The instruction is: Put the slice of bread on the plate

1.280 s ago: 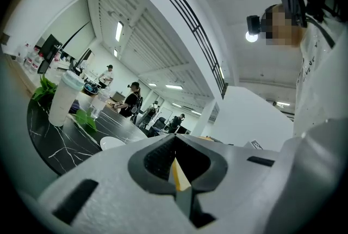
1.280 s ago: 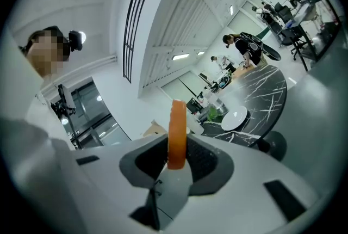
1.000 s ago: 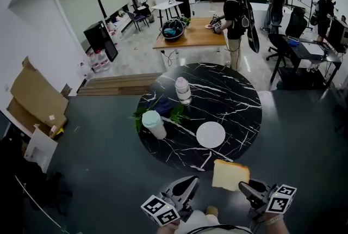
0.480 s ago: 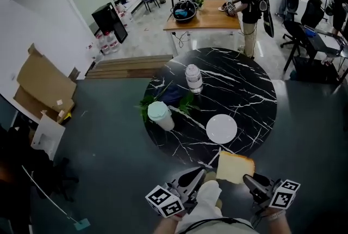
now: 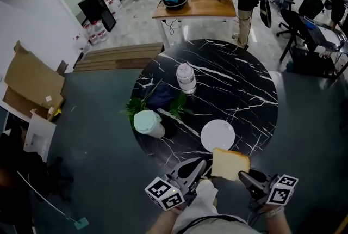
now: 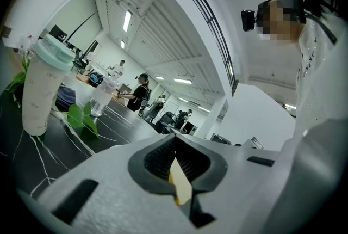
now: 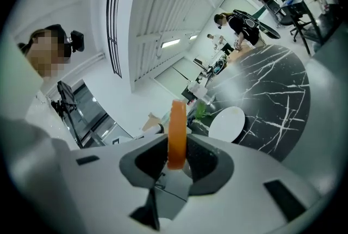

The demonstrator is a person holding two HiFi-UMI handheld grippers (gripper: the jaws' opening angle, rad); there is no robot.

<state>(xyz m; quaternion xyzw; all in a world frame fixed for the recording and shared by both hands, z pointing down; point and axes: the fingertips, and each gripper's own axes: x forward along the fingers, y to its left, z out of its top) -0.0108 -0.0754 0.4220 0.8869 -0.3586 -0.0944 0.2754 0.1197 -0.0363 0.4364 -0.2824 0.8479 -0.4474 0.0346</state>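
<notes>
A: Head view, status?
B: Not done. Slice of bread (image 5: pixel 230 163) hangs just short of the plate (image 5: pixel 217 135), over the near rim of the round black marble counter (image 5: pixel 244 86). Left hand-held gripper (image 5: pixel 200 166) and right hand-held gripper (image 5: pixel 243 176) each take an edge. Lowering and release are left. Open workroom, wooden table (image 5: pixel 198 4), people behind.
A: Left gripper view?
B: Jaws nearly together, pinching a thin bread edge. Cup (image 6: pixel 43 86) and leaves (image 6: pixel 81 118) on the counter.
A: Right gripper view?
B: Jaws partly closed on the crust, with the plate bare ahead.
</notes>
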